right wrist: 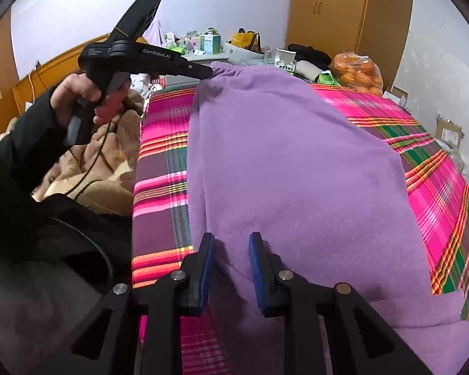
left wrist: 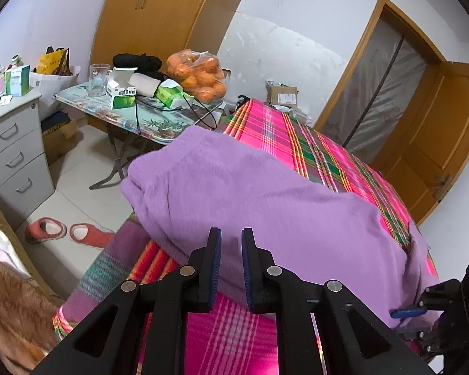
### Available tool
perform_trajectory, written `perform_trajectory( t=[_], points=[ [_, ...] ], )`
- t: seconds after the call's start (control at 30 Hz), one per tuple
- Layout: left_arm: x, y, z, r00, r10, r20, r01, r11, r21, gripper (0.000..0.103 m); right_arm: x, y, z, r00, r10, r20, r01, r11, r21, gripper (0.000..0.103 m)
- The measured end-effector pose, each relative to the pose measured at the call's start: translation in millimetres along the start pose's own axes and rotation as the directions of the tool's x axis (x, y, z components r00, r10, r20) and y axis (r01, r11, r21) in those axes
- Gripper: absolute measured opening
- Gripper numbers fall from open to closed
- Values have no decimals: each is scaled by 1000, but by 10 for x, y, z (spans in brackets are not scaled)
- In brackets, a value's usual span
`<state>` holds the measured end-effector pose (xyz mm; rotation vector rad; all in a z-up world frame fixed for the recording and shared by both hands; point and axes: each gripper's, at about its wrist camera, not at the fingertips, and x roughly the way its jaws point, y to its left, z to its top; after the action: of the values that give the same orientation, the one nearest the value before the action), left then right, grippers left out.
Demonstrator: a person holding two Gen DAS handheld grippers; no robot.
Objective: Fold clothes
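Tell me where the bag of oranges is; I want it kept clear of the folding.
The clear plastic bag of oranges sits on the folding table's far end, beside the plaid bed.

Fuzzy matt purple cloth (right wrist: 290, 162) on woven plaid bedsheet (right wrist: 162, 168)

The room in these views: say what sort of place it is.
Most likely a home bedroom: a bed under a plaid sheet, a wooden wardrobe, slippers on the tiled floor, and a folding table cluttered with household things.
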<state>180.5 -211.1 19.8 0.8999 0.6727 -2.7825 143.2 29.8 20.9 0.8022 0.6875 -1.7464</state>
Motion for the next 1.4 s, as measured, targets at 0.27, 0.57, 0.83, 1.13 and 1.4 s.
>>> perform_trajectory(
  t=[0.27,0.57,0.83,1.13,1.4],
  points=[
    [-77,19,-48,1000,-3,9,3,1000,-3,13,-36,61,-43,999,-46,-20,45,997,-62,23],
    [-103,43,-64,1000,-9,10,9,1000,-8,13,-100,66,-20,998,-70,-2,70,997,-30,3],
    [-132,-93,8,999,-31,25,30,999,20,13,-312,267,38,999,-14,39,17,998,-60,3],
    [78,-346,34,1000,-5,-4,5,994,108,14,-358,49,-48,996,-25,82,20,998,57,6],
    [312,5,18,984,172,-44,-168,982,80,13,-874,-698,-458,943,-293,158,205,885,417,8]
  ],
)
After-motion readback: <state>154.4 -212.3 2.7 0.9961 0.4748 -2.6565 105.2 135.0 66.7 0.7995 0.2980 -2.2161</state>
